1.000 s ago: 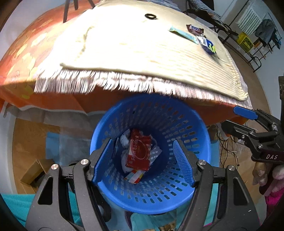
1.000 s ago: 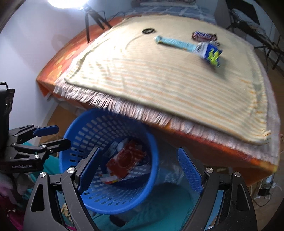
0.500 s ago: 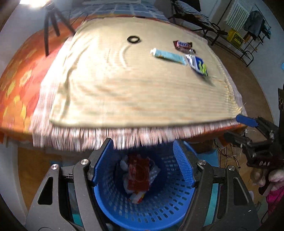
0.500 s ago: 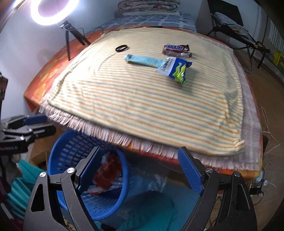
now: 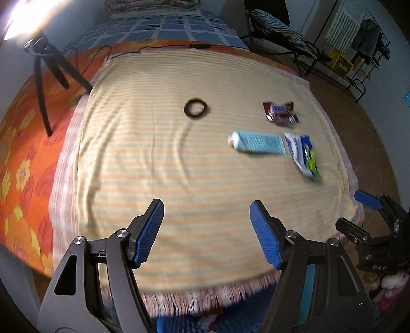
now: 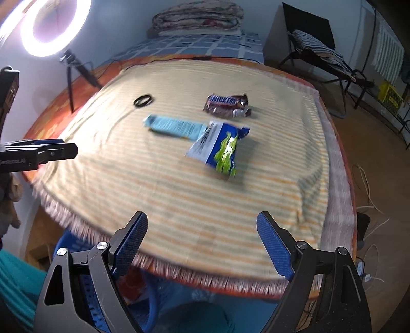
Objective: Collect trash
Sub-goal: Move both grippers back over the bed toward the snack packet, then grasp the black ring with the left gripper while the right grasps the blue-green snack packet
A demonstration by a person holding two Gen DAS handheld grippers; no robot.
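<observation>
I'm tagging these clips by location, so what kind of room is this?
Most likely a bedroom at home, set up for recording. A bed under a striped fringed blanket fills the view, folded quilts are stacked at its far end, a clothes rack stands by the wall, and a ring light shines beside the bed.

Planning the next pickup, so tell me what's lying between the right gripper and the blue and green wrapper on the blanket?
Nothing: in the right wrist view only bare striped blanket lies between the right gripper and the blue and green wrapper.
</observation>
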